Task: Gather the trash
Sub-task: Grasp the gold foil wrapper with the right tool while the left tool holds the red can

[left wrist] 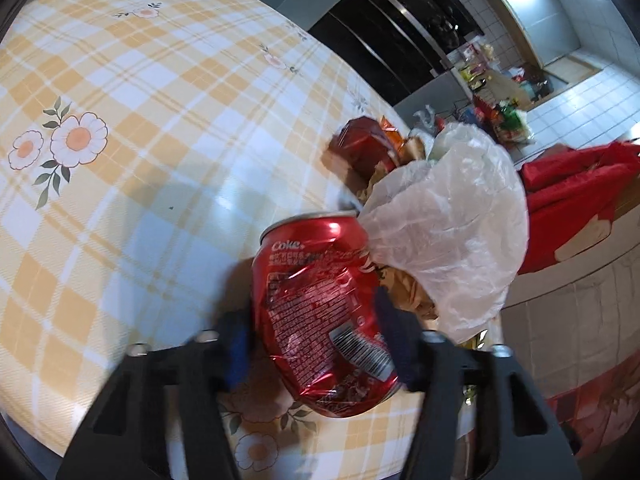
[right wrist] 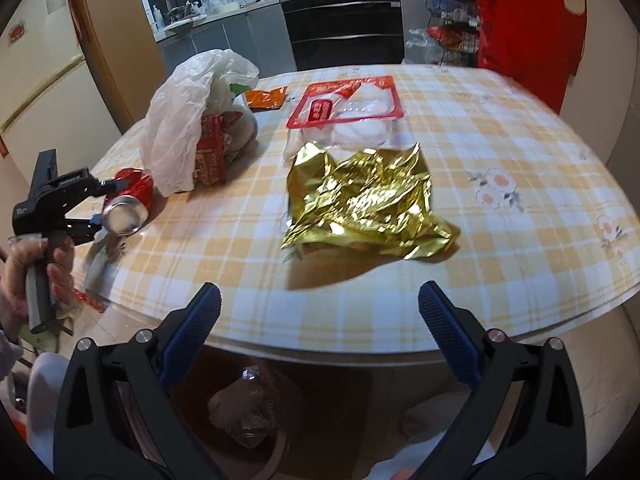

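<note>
My left gripper is shut on a crushed red Coke can, held just above the table's edge; the can also shows in the right wrist view, gripped by the left gripper. A white plastic bag with trash inside stands right beside the can; it also shows in the right wrist view. My right gripper is open and empty at the table's near edge. A crumpled gold foil wrapper lies in front of it. Behind lie a red-rimmed clear plastic tray and a small orange packet.
The round table has a yellow checked flowered cloth. A bin with trash stands on the floor under the near edge. A red garment hangs at the far right. Kitchen counters and an oven stand behind.
</note>
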Available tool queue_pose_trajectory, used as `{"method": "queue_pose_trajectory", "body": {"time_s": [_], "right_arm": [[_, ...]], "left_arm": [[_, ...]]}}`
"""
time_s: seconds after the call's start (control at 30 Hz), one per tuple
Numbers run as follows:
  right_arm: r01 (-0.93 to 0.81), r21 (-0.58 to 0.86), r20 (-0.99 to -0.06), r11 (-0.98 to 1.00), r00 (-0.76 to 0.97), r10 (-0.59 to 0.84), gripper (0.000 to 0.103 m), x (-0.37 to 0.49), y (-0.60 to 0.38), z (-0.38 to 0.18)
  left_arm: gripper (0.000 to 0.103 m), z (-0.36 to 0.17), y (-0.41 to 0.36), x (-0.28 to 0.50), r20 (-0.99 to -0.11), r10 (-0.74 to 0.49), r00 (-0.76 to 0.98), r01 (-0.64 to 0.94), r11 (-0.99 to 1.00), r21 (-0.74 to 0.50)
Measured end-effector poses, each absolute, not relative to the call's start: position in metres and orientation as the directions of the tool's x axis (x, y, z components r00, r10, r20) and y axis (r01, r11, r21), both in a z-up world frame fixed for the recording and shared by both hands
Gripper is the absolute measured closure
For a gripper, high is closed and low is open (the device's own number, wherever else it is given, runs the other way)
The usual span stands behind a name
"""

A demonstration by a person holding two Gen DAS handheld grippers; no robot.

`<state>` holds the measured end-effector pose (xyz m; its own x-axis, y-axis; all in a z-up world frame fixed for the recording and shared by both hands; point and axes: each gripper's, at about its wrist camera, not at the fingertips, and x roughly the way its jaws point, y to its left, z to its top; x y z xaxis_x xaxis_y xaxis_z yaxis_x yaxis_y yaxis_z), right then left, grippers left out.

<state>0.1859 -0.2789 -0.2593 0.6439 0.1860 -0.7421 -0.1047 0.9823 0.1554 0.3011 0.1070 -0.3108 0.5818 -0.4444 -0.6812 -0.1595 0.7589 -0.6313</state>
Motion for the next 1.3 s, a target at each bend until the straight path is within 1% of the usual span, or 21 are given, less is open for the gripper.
{"method": "queue_pose_trajectory", "body": {"time_s": [0.07, 0.13, 0.2, 0.23, 0.3, 0.4, 0.63, 0.67, 0.7, 0.83, 0.9, 0.97, 1.03, 1.07, 1.2, 1.27, 1.3], "right_arm": [[-0.102, 0.133, -0.744, 0.986, 0.647, 0.168, 0.006, 0.188, -0.278, -0.259], [-0.098, 0.124, -0.747, 0.987, 0.646, 0.158, 0.006, 0.191, -0.279, -0.259], [-0.096, 0.135, -0.748, 0.986, 0.643, 0.165, 0.006, 0.195, -0.282, -0.259], [-0.098, 0.138, -0.746, 0.986, 0.644, 0.169, 0.006, 0.196, -0.282, -0.259], [-0.101, 0.118, -0.741, 0.988, 0.653, 0.156, 0.006, 0.199, -0.281, -0.259], [-0.117, 0.091, -0.737, 0.989, 0.66, 0.146, 0.006, 0.21, -0.275, -0.259], [-0.125, 0.048, -0.739, 0.991, 0.663, 0.12, 0.007, 0.251, -0.252, -0.268], [-0.122, 0.053, -0.742, 0.991, 0.66, 0.121, 0.01, 0.257, -0.25, -0.27], [-0.118, 0.054, -0.747, 0.992, 0.654, 0.118, 0.016, 0.265, -0.246, -0.273], [-0.097, -0.008, -0.774, 0.995, 0.631, 0.055, 0.02, 0.288, -0.232, -0.284], [-0.058, -0.022, -0.783, 0.998, 0.622, 0.019, 0.032, 0.295, -0.232, -0.288], [-0.011, 0.003, -0.786, 1.0, 0.618, 0.009, 0.038, 0.295, -0.239, -0.29], [0.007, 0.049, -0.787, 0.999, 0.616, 0.034, 0.051, 0.291, -0.247, -0.289], [0.005, 0.062, -0.784, 0.998, 0.619, 0.046, 0.059, 0.287, -0.251, -0.287], [-0.001, 0.117, -0.746, 0.993, 0.66, 0.088, 0.061, 0.266, -0.263, -0.273], [-0.004, 0.145, -0.727, 0.989, 0.678, 0.109, 0.062, 0.255, -0.27, -0.264], [-0.005, 0.16, -0.716, 0.987, 0.688, 0.119, 0.064, 0.249, -0.273, -0.259]], "left_arm": [[0.063, -0.31, 0.104, 0.299, -0.689, -0.429, 0.584, -0.148, 0.779, -0.61], [0.07, -0.308, 0.102, 0.296, -0.686, -0.427, 0.589, -0.128, 0.789, -0.6], [0.084, -0.301, 0.099, 0.292, -0.678, -0.421, 0.602, -0.096, 0.805, -0.586], [0.086, -0.296, 0.097, 0.289, -0.677, -0.412, 0.609, -0.084, 0.816, -0.571], [0.095, -0.285, 0.097, 0.282, -0.658, -0.396, 0.641, -0.061, 0.827, -0.558], [0.096, -0.27, 0.098, 0.271, -0.64, -0.353, 0.683, -0.053, 0.849, -0.525], [0.096, -0.241, 0.093, 0.241, -0.6, -0.323, 0.732, -0.001, 0.88, -0.475], [0.096, -0.238, 0.092, 0.238, -0.597, -0.32, 0.735, 0.003, 0.883, -0.47], [0.096, -0.234, 0.091, 0.232, -0.59, -0.32, 0.741, 0.008, 0.884, -0.468], [0.096, -0.223, 0.087, 0.214, -0.572, -0.327, 0.752, 0.024, 0.882, -0.471], [0.096, -0.218, 0.081, 0.203, -0.567, -0.327, 0.756, 0.044, 0.89, -0.454], [0.096, -0.215, 0.077, 0.195, -0.566, -0.329, 0.756, 0.066, 0.898, -0.435], [0.096, -0.212, 0.072, 0.183, -0.559, -0.334, 0.759, 0.09, 0.904, -0.418], [0.096, -0.21, 0.071, 0.179, -0.555, -0.338, 0.76, 0.099, 0.904, -0.415], [0.096, -0.205, 0.066, 0.162, -0.542, -0.358, 0.761, 0.127, 0.9, -0.417], [0.096, -0.204, 0.066, 0.155, -0.533, -0.372, 0.76, 0.128, 0.89, -0.439], [0.096, -0.204, 0.066, 0.152, -0.529, -0.38, 0.759, 0.128, 0.883, -0.451]]}}
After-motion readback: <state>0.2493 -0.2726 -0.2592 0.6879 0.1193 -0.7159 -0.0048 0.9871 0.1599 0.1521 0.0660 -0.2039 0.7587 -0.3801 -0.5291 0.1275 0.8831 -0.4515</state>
